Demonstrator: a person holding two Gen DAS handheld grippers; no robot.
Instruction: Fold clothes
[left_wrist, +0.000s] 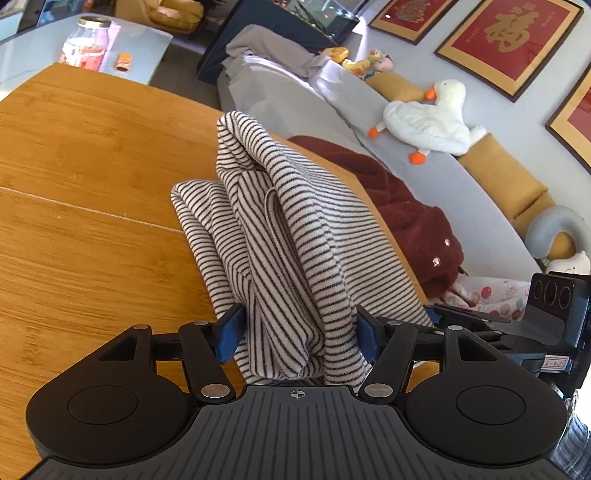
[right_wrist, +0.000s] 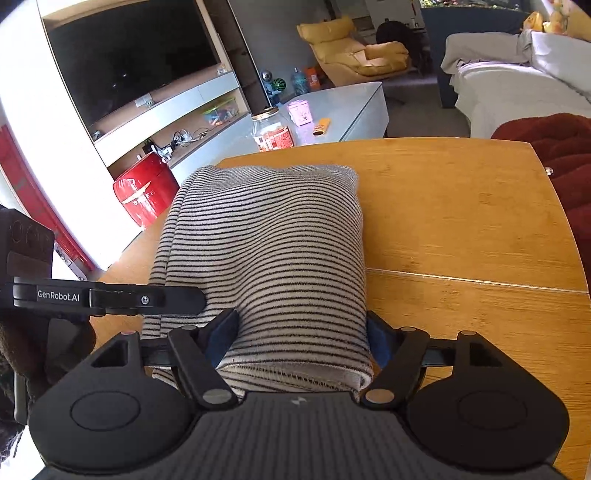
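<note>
A black-and-white striped garment (left_wrist: 280, 229) lies bunched and partly folded on the wooden table (left_wrist: 92, 177). My left gripper (left_wrist: 297, 332) is shut on a thick fold of it near the table's right edge. In the right wrist view the same striped garment (right_wrist: 266, 236) lies as a folded strip running away from me on the table (right_wrist: 461, 206). My right gripper (right_wrist: 301, 339) is shut on its near hemmed end. The left gripper's body (right_wrist: 107, 297) shows beside it at the left, touching the cloth.
A dark red fleece garment (left_wrist: 402, 210) hangs off the table's right edge by a grey sofa (left_wrist: 424, 177) with a plush goose (left_wrist: 428, 122). A glass jar (right_wrist: 271, 129) stands on a grey low table (right_wrist: 343, 107) beyond. A red box (right_wrist: 146, 188) sits on the floor.
</note>
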